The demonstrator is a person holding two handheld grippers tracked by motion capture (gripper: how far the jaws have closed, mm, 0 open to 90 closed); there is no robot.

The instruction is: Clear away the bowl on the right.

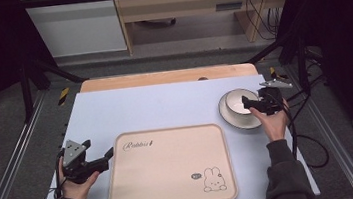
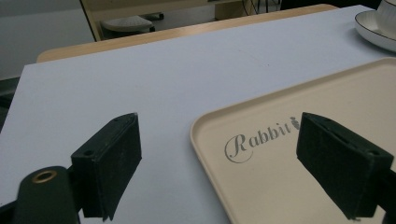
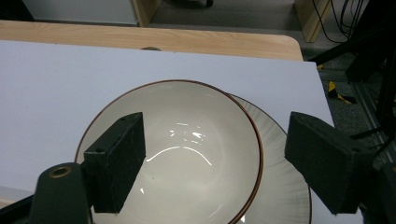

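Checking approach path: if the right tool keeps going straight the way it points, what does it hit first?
Most likely the bowl: the right tool points down into it, jaws open. The bowl sits on a plate. Exact contact depth is unclear.

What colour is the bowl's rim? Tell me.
Brown, a thin line around the cream bowl; the right gripper view shows it best.

**Count of things on the table**

One table (image 1: 165, 106), topped by one pale sheet. One beige tray (image 1: 169, 166), bearing one printed word, "Rabbit", and one rabbit drawing (image 1: 214, 180). One bowl (image 1: 237, 101) with a dark rim, standing on one plate (image 1: 232, 119); the right gripper view shows the same single bowl (image 3: 187, 154) and single plate (image 3: 285, 177). Two hand-held grippers: a left hand-held gripper (image 1: 105, 159) and a right hand-held gripper (image 1: 250, 102), each with two black jaws spread apart, each held in one hand.
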